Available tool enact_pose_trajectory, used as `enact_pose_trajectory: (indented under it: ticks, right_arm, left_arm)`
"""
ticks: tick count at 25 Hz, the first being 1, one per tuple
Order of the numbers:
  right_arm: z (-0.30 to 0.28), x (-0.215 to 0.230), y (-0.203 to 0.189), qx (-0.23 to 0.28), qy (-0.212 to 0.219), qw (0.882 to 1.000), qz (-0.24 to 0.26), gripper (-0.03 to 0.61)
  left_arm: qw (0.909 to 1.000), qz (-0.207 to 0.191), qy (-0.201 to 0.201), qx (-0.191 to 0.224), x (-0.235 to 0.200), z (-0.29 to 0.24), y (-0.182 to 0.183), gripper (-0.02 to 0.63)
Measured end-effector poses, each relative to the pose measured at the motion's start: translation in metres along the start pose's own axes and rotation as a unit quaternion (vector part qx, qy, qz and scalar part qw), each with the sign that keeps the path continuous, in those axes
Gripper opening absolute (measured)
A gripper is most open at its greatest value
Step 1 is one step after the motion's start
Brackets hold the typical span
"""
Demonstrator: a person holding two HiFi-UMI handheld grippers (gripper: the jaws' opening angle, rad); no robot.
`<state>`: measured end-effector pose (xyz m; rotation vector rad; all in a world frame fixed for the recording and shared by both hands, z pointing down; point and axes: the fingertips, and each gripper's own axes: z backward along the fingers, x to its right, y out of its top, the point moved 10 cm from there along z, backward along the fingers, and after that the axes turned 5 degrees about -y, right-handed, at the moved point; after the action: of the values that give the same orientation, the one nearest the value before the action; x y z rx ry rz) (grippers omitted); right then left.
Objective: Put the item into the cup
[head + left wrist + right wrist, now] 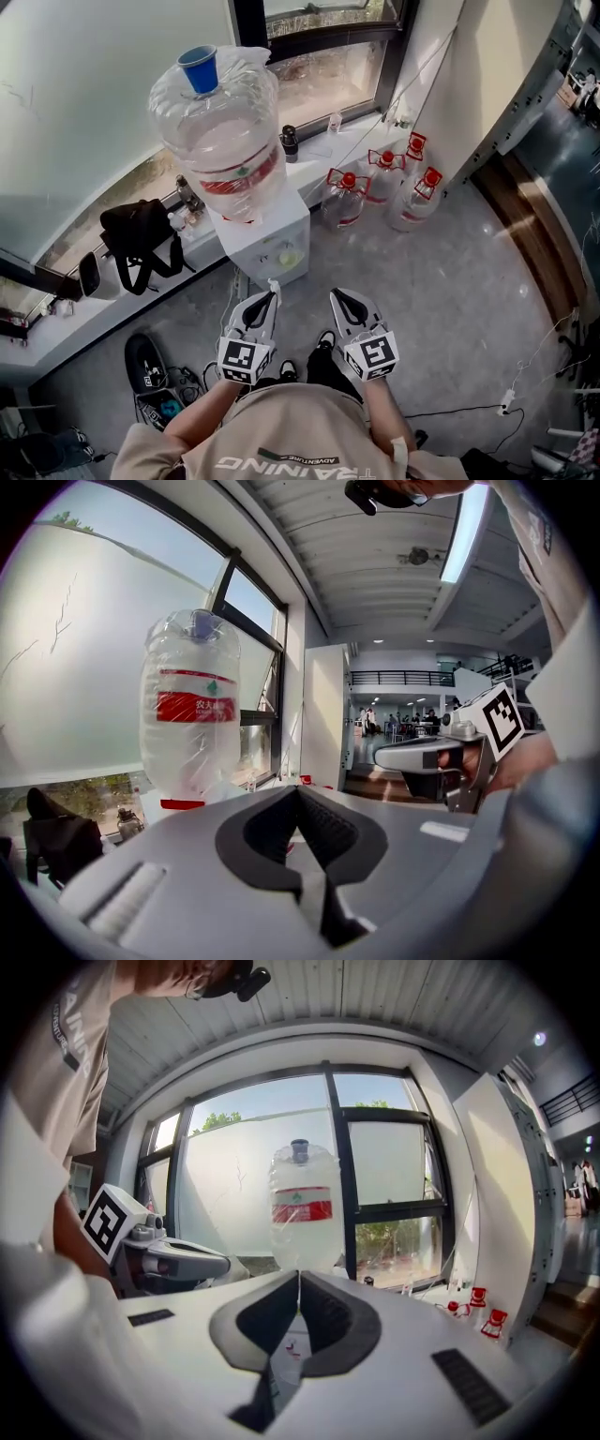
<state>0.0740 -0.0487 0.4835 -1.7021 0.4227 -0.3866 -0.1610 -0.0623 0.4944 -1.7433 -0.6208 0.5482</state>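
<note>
A blue cup stands on top of the big clear water bottle, which sits upturned on a white dispenser. In the head view, both grippers are held side by side just in front of the dispenser, pointing at it. My left gripper has its jaws closed together. A small white bit shows at its tip in the head view; I cannot tell what it is. My right gripper is shut too, with nothing visible between its jaws. The bottle fills the middle of the right gripper view.
Several spare water jugs with red handles stand on the floor right of the dispenser. A black bag and small bottles lie on the window sill. Black shoes and cables lie at floor left; a power strip at right.
</note>
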Motion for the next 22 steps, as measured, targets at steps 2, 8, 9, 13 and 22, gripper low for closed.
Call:
enact_pose_trajectory:
  ticks: [2,8,9,13,22]
  right_arm:
    - [-0.013,0.017,0.000,0.000,0.016,1.000,0.001,0.012]
    - [-0.049,0.064,-0.002,-0.015,0.059,0.998,0.007,0.012]
    - [-0.053,0.070,-0.004,-0.019,0.066,0.998,0.009,0.012]
    - [-0.070,0.093,-0.015,-0.036,0.088,0.995,0.011,0.012]
    - [-0.129,0.110,-0.072,-0.066,0.092,0.994,-0.001,0.012]
  left_arm:
    - [0.9999,0.002,0.014,-0.005,-0.003,-0.015,0.002,0.008]
    - [0.9979,0.024,0.052,-0.030,-0.013,-0.062,-0.006,0.008]
    - [0.9974,0.026,0.058,-0.034,-0.014,-0.069,-0.008,0.008]
    - [0.9953,0.039,0.076,-0.046,-0.019,-0.095,-0.019,0.008]
    - [0.9923,0.054,0.069,-0.088,-0.049,-0.156,-0.066,0.008]
